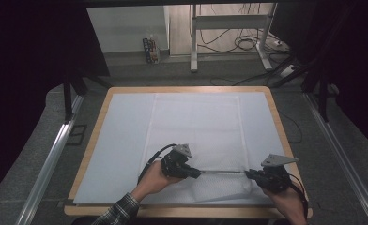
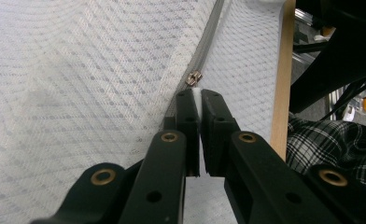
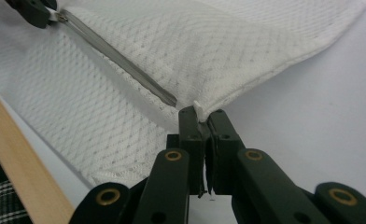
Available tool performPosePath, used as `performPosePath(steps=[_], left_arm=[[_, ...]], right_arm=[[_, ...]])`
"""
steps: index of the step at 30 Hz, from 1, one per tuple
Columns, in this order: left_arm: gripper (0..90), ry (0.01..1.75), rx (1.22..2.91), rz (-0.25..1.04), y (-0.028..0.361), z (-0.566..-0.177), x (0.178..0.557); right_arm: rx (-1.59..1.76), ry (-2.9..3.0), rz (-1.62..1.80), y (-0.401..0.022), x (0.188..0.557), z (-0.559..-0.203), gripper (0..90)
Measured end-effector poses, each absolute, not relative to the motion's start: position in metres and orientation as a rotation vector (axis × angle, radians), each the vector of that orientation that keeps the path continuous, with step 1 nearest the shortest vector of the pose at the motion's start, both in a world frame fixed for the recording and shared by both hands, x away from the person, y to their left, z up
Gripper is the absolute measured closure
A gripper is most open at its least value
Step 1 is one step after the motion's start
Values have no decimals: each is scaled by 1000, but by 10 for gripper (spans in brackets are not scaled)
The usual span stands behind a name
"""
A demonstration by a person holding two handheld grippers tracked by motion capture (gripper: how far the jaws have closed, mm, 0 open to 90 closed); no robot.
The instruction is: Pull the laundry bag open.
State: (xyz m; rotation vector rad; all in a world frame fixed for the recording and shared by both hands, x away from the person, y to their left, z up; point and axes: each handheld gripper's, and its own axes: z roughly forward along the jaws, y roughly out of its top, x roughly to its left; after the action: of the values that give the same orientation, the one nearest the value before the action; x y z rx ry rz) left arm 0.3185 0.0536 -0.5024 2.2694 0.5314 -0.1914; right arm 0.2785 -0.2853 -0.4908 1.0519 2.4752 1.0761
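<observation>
Zipper work is what we have in hand: a white mesh fabric bag [image 1: 198,136] lies flat on the pale sheet that covers the wooden table [image 1: 278,123], and its grey metal zipper [image 1: 222,172] runs along the near edge, stretched between our two tools. Our left gripper [image 1: 197,173] has its jaws closed on the white pull tab [image 2: 197,95] just behind the small silver slider [image 2: 193,77], as the left gripper view shows. Our right gripper [image 1: 249,174] is likewise clamped shut, pinching the white fabric corner [image 3: 200,108] at the end of the zipper, right where the grey teeth stop. We judge that the right side anchors the bag while the left draws the slider along the track. Several things could go wrong from here. The tab is thin and held only at the jaw tips, so a pull at an angle to the track could slip it free. If the anchor pinch loosens, the whole bag would slide with the slider and bunch up instead of the zipper moving. Loose mesh beside the teeth could also catch in the slider should we let the tension drop. A straight, steady pull with the line taut looks safest to us.
</observation>
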Motion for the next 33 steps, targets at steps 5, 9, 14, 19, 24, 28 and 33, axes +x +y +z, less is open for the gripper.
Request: performPosePath(steps=[5,9,14,19,24,28,33], left_arm=[[873,545,2262,-192,58,-503,317],[873,569,2249,-195,67,-503,317],[873,580,2248,-193,74,-504,315],[873,605,2245,-192,84,-506,313],[874,615,2243,-180,92,-505,310],[873,633,2246,-161,99,-506,307],[874,668,2239,-152,113,-507,305]], right_arm=[[1053,2476,1065,-285,278,-490,853],[1066,2476,1072,-286,279,-491,854],[1061,2476,1069,-286,279,-491,854],[1063,2477,1065,-286,279,-492,854],[1055,2480,1059,-286,279,-492,854],[1060,2476,1055,-286,279,-492,854],[1067,2470,1051,-288,280,-492,854]])
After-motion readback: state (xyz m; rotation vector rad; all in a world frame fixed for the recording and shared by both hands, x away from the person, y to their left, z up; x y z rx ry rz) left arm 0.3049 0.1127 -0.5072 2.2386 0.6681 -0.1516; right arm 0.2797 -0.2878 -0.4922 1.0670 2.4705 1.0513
